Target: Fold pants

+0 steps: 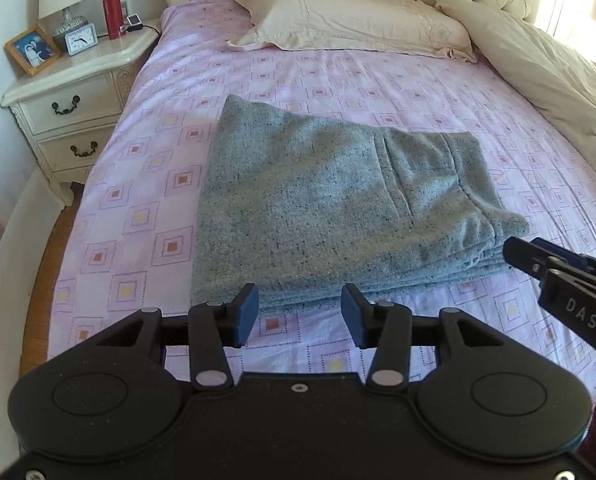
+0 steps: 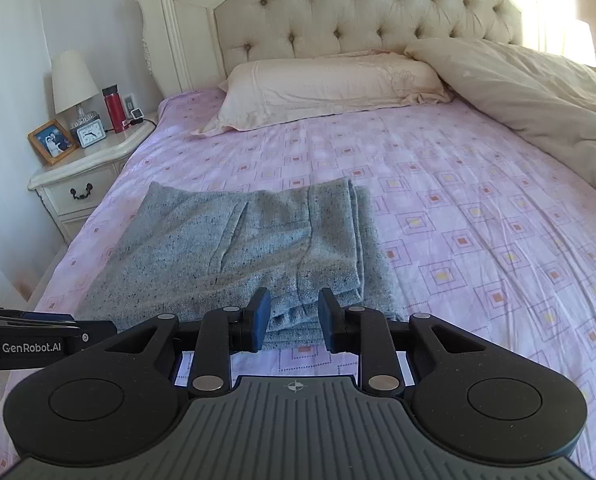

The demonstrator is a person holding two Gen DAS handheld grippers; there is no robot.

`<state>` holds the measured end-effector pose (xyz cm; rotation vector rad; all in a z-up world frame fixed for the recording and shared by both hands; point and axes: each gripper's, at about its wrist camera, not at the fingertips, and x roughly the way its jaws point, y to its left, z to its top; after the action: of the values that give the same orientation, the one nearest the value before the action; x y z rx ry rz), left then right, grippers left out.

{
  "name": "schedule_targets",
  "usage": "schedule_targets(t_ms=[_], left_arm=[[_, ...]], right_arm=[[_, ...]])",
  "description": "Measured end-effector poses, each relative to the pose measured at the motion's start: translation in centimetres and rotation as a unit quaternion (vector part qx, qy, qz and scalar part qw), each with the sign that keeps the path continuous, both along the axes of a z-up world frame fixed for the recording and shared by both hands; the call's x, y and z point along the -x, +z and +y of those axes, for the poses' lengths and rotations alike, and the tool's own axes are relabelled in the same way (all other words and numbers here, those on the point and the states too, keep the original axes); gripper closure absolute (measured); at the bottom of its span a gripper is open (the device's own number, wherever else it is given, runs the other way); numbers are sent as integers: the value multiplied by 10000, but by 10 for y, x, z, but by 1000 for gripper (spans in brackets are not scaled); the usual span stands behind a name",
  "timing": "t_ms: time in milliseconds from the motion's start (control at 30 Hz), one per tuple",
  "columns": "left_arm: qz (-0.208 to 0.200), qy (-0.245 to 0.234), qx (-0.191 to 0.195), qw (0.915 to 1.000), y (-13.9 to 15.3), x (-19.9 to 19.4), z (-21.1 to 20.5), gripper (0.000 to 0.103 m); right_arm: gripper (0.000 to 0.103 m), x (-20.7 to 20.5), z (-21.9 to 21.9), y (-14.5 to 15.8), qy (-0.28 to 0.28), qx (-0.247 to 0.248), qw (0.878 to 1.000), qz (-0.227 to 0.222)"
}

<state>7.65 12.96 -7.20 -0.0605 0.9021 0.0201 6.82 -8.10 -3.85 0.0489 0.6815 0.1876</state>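
Observation:
Grey speckled pants (image 1: 329,200) lie folded into a thick rectangle on the pink patterned bed sheet (image 1: 337,76). My left gripper (image 1: 298,308) is open just short of the stack's near edge, with nothing between its blue pads. My right gripper (image 2: 294,314) sits at the near right corner of the pants (image 2: 258,248). Its pads press on the bunched folded edge that fills the gap between them. The left wrist view shows that right gripper (image 1: 507,252) from the side, its tip against the stack's corner. The left gripper (image 2: 112,330) enters the right wrist view from the left.
A cream pillow (image 1: 349,20) and a rumpled cream duvet (image 1: 545,76) lie at the head and right of the bed. A nightstand (image 1: 70,92) at the left carries a lamp, a clock, a photo frame and a red bottle (image 1: 112,12). Wooden floor shows beside the bed.

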Motion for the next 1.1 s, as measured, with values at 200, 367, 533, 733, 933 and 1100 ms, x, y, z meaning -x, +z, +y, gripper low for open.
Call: schedule_targets(t_ms=[200, 367, 533, 733, 933, 1100], left_arm=[[-71, -14, -49, 10000, 3, 2, -3, 49], [-116, 24, -18, 9999, 6, 3, 0, 49], [-125, 43, -14, 9999, 6, 3, 2, 49], [-115, 27, -25, 9999, 6, 2, 1, 49], [-135, 23, -40, 9999, 6, 3, 0, 49], [-120, 27, -23, 9999, 6, 3, 0, 49]], right_arm=[[77, 1, 0, 1, 16, -35, 10000, -10], [77, 1, 1, 1, 4, -40, 10000, -12], [77, 1, 1, 1, 3, -30, 10000, -1], [77, 2, 3, 1, 11, -17, 10000, -5], [77, 2, 4, 2, 29, -48, 10000, -3], [77, 2, 3, 2, 50, -63, 10000, -13]])
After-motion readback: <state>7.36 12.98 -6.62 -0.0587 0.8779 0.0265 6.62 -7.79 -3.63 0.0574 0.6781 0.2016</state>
